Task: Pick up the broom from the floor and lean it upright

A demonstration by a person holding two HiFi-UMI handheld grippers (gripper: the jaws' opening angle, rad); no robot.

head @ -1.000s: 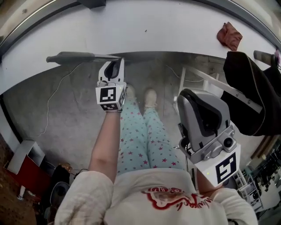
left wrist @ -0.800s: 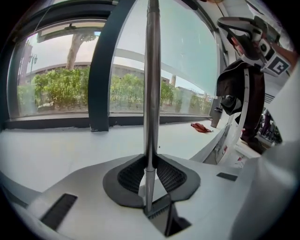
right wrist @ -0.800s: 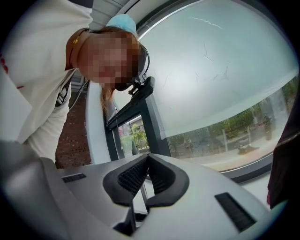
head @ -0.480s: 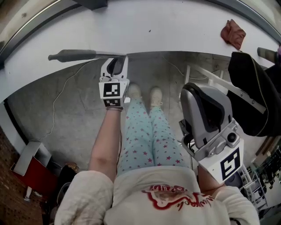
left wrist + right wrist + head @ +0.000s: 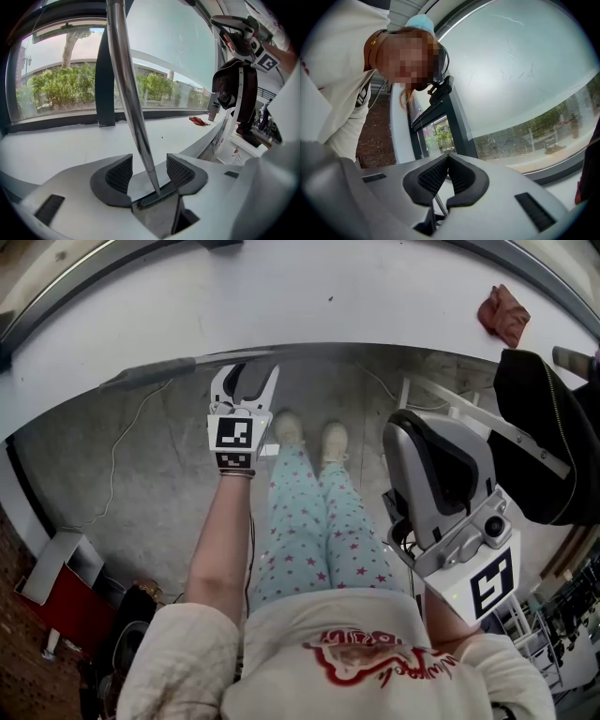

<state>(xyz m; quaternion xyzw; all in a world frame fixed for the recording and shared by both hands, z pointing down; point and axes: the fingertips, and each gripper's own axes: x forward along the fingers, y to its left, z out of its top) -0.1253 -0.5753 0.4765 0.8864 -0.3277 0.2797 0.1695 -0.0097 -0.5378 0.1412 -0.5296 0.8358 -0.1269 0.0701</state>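
Observation:
The broom's metal handle (image 5: 126,79) rises steeply between the jaws of my left gripper (image 5: 150,169), with its dark brush head (image 5: 157,199) low behind them. The jaws have just been opening. Both pads (image 5: 120,173) stand clear of the handle, with a gap on each side. In the head view the left gripper (image 5: 251,373) points at the foot of the white sill (image 5: 328,306), and the handle (image 5: 169,367) shows as a blurred grey bar to its left. My right gripper (image 5: 427,446) is held up near the person's chest. Its jaws (image 5: 447,161) are shut with nothing in them.
A red cloth (image 5: 503,315) lies on the sill at the right. A black jacket (image 5: 544,446) hangs on a white rack (image 5: 441,404) to the right. A thin cable (image 5: 117,465) trails over the concrete floor at the left, near a red box (image 5: 56,606).
The left gripper's jaws have opened off the broom handle. In the head view the handle now slants, its left end lower, and looks blurred. The right gripper has stayed in place.

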